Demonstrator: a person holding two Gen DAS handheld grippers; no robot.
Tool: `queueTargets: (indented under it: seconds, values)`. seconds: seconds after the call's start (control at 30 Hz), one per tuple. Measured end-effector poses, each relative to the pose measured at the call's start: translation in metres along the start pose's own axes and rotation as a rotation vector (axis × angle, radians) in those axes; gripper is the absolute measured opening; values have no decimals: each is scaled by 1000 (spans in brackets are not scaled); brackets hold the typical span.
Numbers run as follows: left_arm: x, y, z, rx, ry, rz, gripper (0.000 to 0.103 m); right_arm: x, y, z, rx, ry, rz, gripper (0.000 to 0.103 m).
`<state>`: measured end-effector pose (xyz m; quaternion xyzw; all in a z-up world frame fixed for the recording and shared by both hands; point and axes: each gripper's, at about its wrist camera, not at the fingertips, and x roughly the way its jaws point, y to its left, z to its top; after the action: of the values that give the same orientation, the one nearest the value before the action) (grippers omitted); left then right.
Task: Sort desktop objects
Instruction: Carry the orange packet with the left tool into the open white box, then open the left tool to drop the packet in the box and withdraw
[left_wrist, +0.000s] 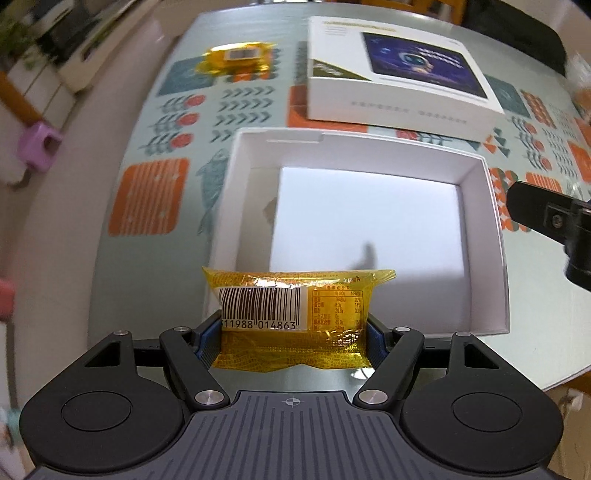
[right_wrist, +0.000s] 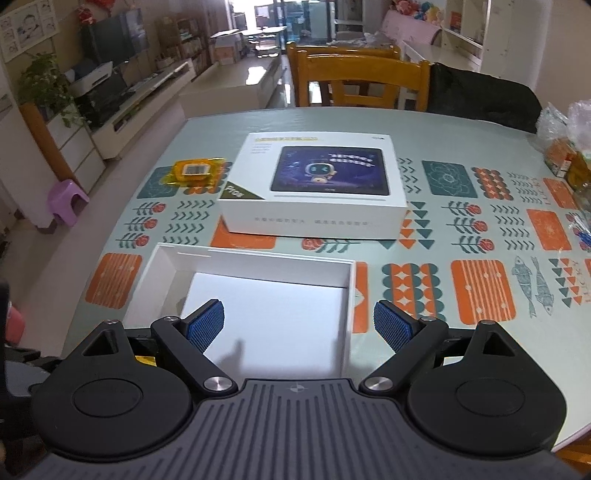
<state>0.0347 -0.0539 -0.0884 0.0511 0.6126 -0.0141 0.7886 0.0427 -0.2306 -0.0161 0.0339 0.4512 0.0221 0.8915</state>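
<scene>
My left gripper (left_wrist: 294, 328) is shut on a yellow snack packet (left_wrist: 295, 314) with a barcode label and holds it at the near rim of the open white box (left_wrist: 495, 229). A second yellow snack packet (left_wrist: 236, 61) lies on the table at the far left; it also shows in the right wrist view (right_wrist: 195, 170). My right gripper (right_wrist: 298, 326) is open and empty, above the near right part of the white box (right_wrist: 166, 266). Part of the right gripper (left_wrist: 554, 225) shows at the right edge of the left wrist view.
A white box lid with a robot picture (left_wrist: 399, 70) lies behind the open box, also in the right wrist view (right_wrist: 317, 184). Plastic bags with food (right_wrist: 569, 151) sit at the table's far right. Wooden chairs (right_wrist: 354, 81) stand behind the table. A purple stool (right_wrist: 64, 201) is on the floor left.
</scene>
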Motion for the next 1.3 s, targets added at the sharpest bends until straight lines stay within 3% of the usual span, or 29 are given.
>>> queueTargets:
  seconds: [0.23,0.43,0.83,1.3]
  values:
    - [33,-15,26,121,-13,-55,72,7,-7,3,25,17,-67,103]
    - [80,-13,39,143,64,-49,72,14,-3,8,24,33,-107,103]
    - [92,0,21,107,117,-36,76,31,17,19,-40,66,-83,103]
    - [90,12,1,-54,213,4,76,29,9,15,-55,68,-39,103]
